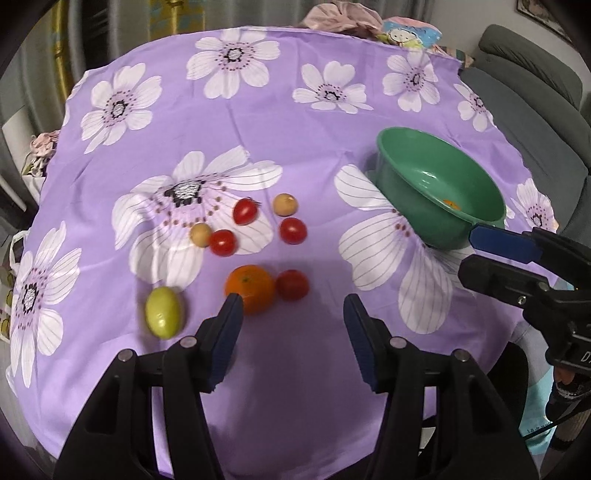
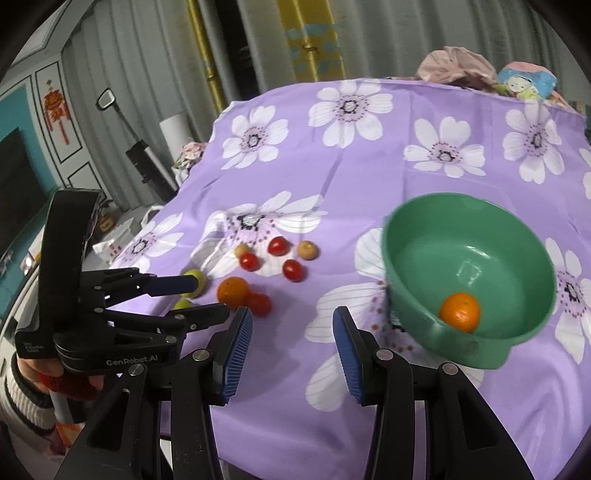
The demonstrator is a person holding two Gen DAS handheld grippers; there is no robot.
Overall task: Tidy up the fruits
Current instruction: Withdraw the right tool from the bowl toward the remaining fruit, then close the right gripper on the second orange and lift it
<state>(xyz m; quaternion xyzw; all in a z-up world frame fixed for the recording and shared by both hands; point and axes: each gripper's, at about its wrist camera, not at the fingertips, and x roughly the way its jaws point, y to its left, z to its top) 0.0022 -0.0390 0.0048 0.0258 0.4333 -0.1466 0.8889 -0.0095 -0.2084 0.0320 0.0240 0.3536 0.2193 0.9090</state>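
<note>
A green bowl (image 1: 439,184) stands at the right of the purple flowered cloth and holds one orange (image 2: 460,312). A second orange (image 1: 251,288) lies on the cloth beside a red tomato (image 1: 293,284). Further back lie three cherry tomatoes (image 1: 245,211) and two small tan fruits (image 1: 285,204). A yellow-green fruit (image 1: 164,312) lies at the left. My left gripper (image 1: 293,314) is open and empty, just in front of the orange. My right gripper (image 2: 293,328) is open and empty, left of the bowl (image 2: 469,280). The left gripper (image 2: 199,295) also shows in the right wrist view.
A grey sofa (image 1: 535,96) stands right of the table. Clothes and a cartoon bag (image 1: 410,33) lie at the table's far edge. Curtains (image 2: 155,55) hang behind. Bags (image 2: 118,236) sit on the floor to the left.
</note>
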